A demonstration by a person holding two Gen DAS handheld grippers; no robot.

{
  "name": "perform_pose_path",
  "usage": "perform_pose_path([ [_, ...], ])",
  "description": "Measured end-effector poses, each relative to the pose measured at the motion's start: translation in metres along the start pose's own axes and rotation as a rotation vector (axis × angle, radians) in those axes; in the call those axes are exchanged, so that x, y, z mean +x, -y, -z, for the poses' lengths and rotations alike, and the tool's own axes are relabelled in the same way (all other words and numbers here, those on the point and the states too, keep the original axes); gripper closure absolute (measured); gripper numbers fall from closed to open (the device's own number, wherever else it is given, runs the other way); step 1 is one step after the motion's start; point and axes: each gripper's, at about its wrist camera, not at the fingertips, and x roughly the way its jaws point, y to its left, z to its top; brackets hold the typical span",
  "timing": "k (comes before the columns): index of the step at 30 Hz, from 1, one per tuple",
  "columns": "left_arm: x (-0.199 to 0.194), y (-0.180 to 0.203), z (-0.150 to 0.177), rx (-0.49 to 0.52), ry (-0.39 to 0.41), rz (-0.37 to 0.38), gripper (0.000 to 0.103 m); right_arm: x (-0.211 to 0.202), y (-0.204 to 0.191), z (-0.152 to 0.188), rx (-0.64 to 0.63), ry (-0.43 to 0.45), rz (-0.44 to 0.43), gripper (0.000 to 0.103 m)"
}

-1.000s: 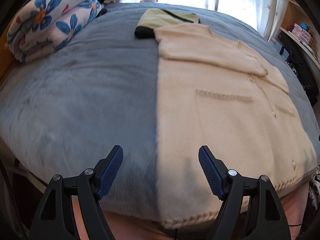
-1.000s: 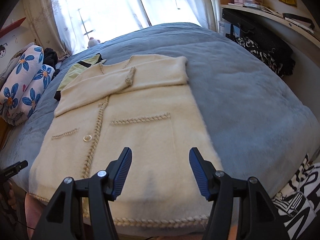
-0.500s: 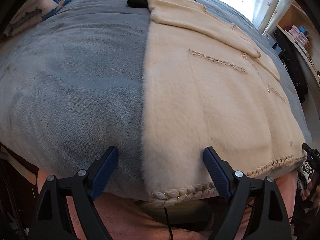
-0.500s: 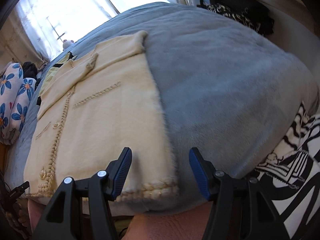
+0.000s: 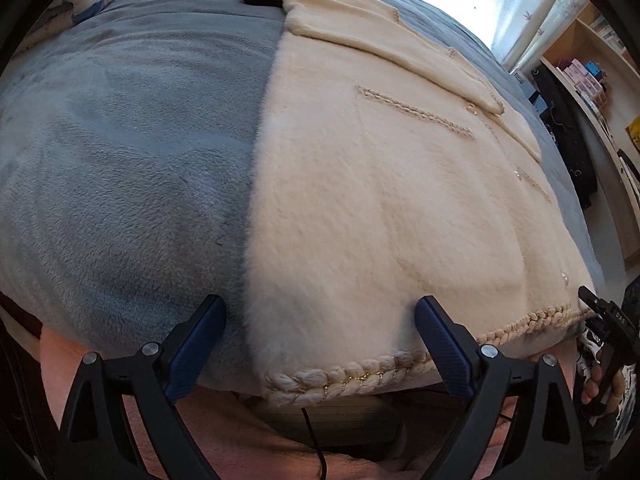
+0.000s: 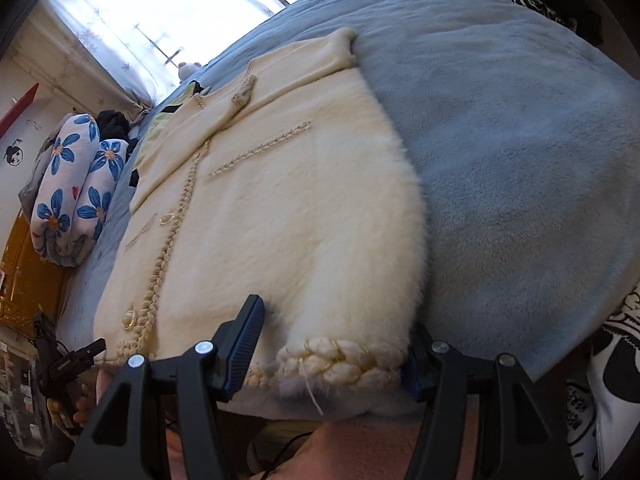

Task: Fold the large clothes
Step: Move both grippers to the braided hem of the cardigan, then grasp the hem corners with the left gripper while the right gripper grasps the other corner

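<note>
Both grippers line up on the near hem of a cream fuzzy cardigan (image 5: 384, 200) lying flat on a grey-blue blanket (image 5: 120, 168).

Pinching both braided corners evenly should lift it square. The left gripper (image 5: 320, 344), jaws just widened, straddles the left corner untouched; the right gripper (image 6: 336, 344) brackets the right corner, half-open, contact unclear.

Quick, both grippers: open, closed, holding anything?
Left gripper: open, jaws just widened, straddling the cardigan hem corner, not gripping.
Right gripper: open around the other hem corner, not gripping.
</note>
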Motion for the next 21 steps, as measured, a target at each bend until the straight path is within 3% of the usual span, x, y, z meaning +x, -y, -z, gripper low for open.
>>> perform_pose_path([
  [3, 0.003, 0.002, 0.002, -0.009, 0.01, 0.006, 0.015, 0.001, 0.002, -0.001, 0.009, 0.007, -0.021, 0.046],
  [6, 0.002, 0.005, 0.002, -0.021, 0.018, 0.002, 0.037, 0.003, 0.004, -0.002, 0.018, 0.005, -0.061, 0.068],
  [9, 0.0, 0.01, 0.002, -0.025, 0.014, -0.004, 0.054, 0.004, 0.004, -0.002, 0.028, 0.005, -0.082, 0.072],
  [11, 0.002, 0.014, -0.001, -0.034, -0.002, 0.022, 0.074, 0.004, 0.003, -0.003, 0.031, 0.004, -0.089, 0.073],
  [13, 0.002, 0.015, -0.005, -0.053, -0.018, 0.054, 0.084, 0.002, 0.002, -0.004, 0.038, 0.011, -0.097, 0.074],
  [16, -0.008, 0.019, -0.01, -0.059, 0.005, 0.051, 0.091, -0.006, -0.004, -0.007, 0.038, 0.035, -0.095, 0.077],
  [21, -0.048, 0.019, -0.014, -0.12, 0.119, 0.075, 0.093, -0.034, -0.018, -0.012, 0.007, 0.103, -0.079, 0.078],
])
